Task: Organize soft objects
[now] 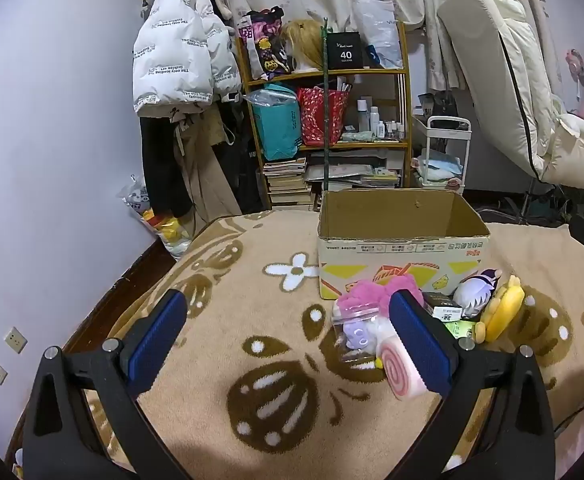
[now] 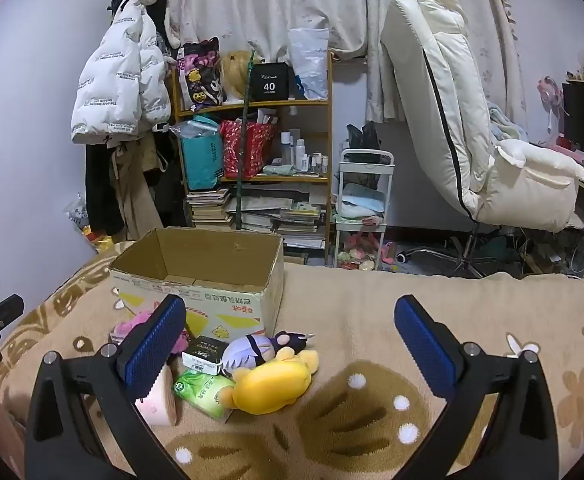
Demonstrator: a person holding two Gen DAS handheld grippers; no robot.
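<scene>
Toys, a yellow plush point(image 2: 269, 386) and pink roll point(image 1: 402, 370) among them, are heaped just before the empty cardboard box point(image 1: 402, 240), while left claw point(image 1: 292, 344) and right claw point(image 2: 292, 344) are held released, apparently for picking.

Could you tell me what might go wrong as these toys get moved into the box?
The soft items lie in a tight heap, so the open right claw closing on the yellow plush could also drag the purple-haired doll resting against it. The cardboard box sits on a soft blanket and could slide or tip if a claw bumps its rim.
</scene>
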